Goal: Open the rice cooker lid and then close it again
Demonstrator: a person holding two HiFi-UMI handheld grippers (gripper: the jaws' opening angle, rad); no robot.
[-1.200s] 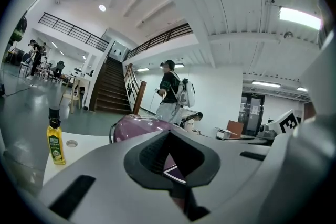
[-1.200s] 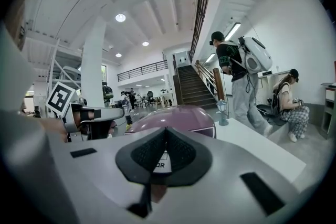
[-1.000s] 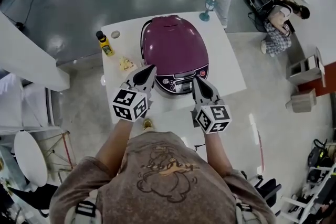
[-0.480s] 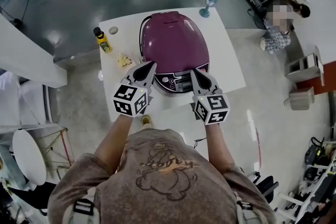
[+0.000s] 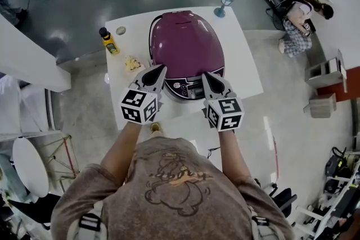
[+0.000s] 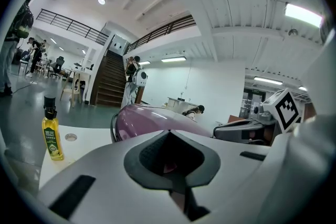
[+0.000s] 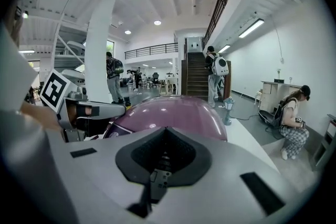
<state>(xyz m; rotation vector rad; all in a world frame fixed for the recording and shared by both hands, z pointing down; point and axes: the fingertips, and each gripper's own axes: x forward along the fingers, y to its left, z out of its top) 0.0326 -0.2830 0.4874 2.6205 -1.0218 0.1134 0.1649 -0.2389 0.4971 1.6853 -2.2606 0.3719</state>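
Cooker (image 5: 185, 45) nr table (image 5: 243, 67) far edge

We see our left gripper (image 6: 169, 132) with its jaws pressed together, nothing between them, aimed at the purple rice cooker (image 6: 149, 115), whose lid is down. Left of it, a yellow bottle (image 6: 52, 136) stands upright on the white table (image 6: 94, 145).

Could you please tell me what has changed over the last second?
The right gripper edged slightly inward toward the rice cooker's front; a passer-by beyond the table walked off. The left gripper stayed put, both grippers stay shut and empty, lid still closed.
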